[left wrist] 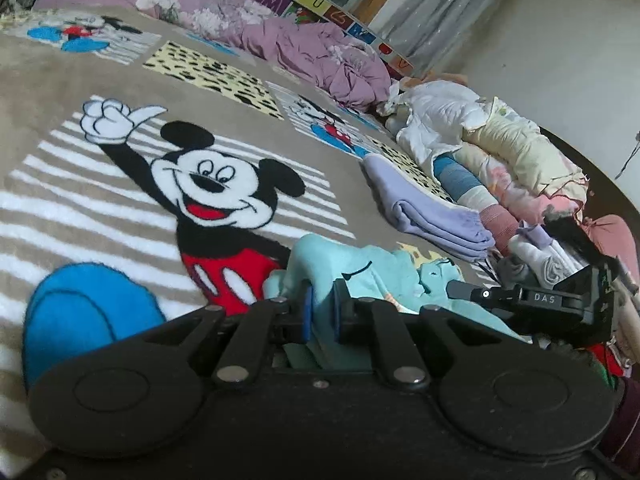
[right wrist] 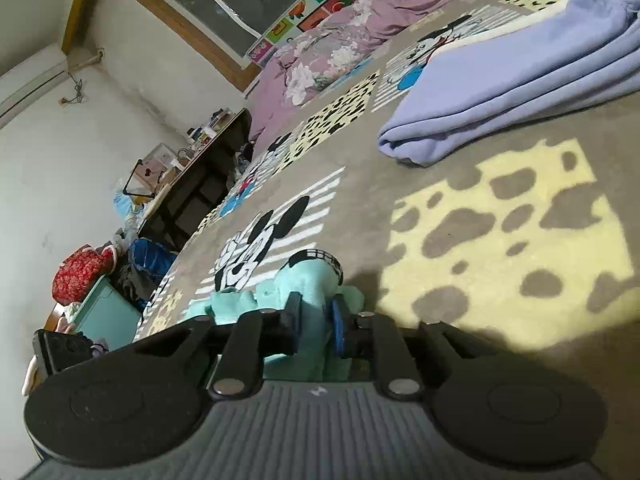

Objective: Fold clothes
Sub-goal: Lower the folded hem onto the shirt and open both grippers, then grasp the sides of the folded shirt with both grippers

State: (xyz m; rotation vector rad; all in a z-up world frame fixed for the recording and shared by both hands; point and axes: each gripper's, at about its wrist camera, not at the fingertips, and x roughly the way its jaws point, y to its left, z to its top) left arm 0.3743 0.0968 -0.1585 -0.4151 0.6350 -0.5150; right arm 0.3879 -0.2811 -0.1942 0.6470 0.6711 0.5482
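A teal garment [left wrist: 360,272] lies crumpled on the Mickey Mouse blanket [left wrist: 100,184] near the front edge. My left gripper [left wrist: 322,300] is shut on a fold of it, with cloth between the blue pads. My right gripper [right wrist: 316,312] is shut on another part of the same teal garment [right wrist: 308,276], close to its dark striped cuff. The right gripper's black body also shows in the left wrist view [left wrist: 540,304], just right of the garment. A folded lilac garment [left wrist: 424,208] lies on the blanket to the right; it also shows in the right wrist view [right wrist: 520,80].
A heap of unfolded clothes [left wrist: 500,152] runs along the bed's right side. A purple floral duvet [left wrist: 248,20] is bunched along the far side. In the right wrist view a dark desk [right wrist: 208,168] and a teal box [right wrist: 104,312] stand beside the bed.
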